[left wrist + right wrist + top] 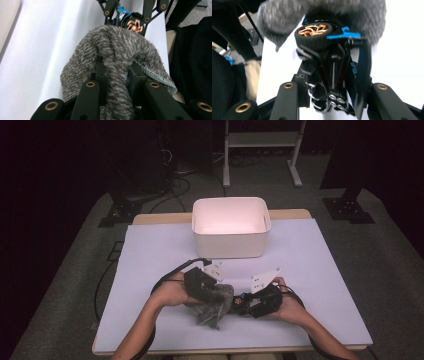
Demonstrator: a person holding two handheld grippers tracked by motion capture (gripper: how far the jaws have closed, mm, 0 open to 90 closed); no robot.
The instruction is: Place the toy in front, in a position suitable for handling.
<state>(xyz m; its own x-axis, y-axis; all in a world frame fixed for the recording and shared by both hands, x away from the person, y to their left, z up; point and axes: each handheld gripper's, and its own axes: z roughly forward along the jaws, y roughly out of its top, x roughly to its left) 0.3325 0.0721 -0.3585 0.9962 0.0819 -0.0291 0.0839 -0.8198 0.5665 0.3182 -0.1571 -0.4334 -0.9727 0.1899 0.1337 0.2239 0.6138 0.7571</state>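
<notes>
Near the front edge of the desk (pixel 150 250), left of its middle, a grey fuzzy cloth (pixel 216 304) is held by the left gripper (pixel 202 287). From the high view the cloth is seen bunched under that gripper, resting on the white sheet. What is hidden there is made plain in the left gripper view: a fold of the cloth (pixel 112 62) is pinched tightly between the two black jaws, and the rest is draped over them. Just to the right, touching the cloth, a toy car (pixel 243 302) is held by the right gripper (pixel 257 304). In the high view little more than an orange spot can be made out. In the right gripper view the toy car (pixel 332 65) is shown clamped between the jaws, with a black tyre on a copper rim and blue parts, its front pressed against the cloth (pixel 287 15). Farther back, by the rear edge, a white tub (pixel 231 227) is seen standing.
</notes>
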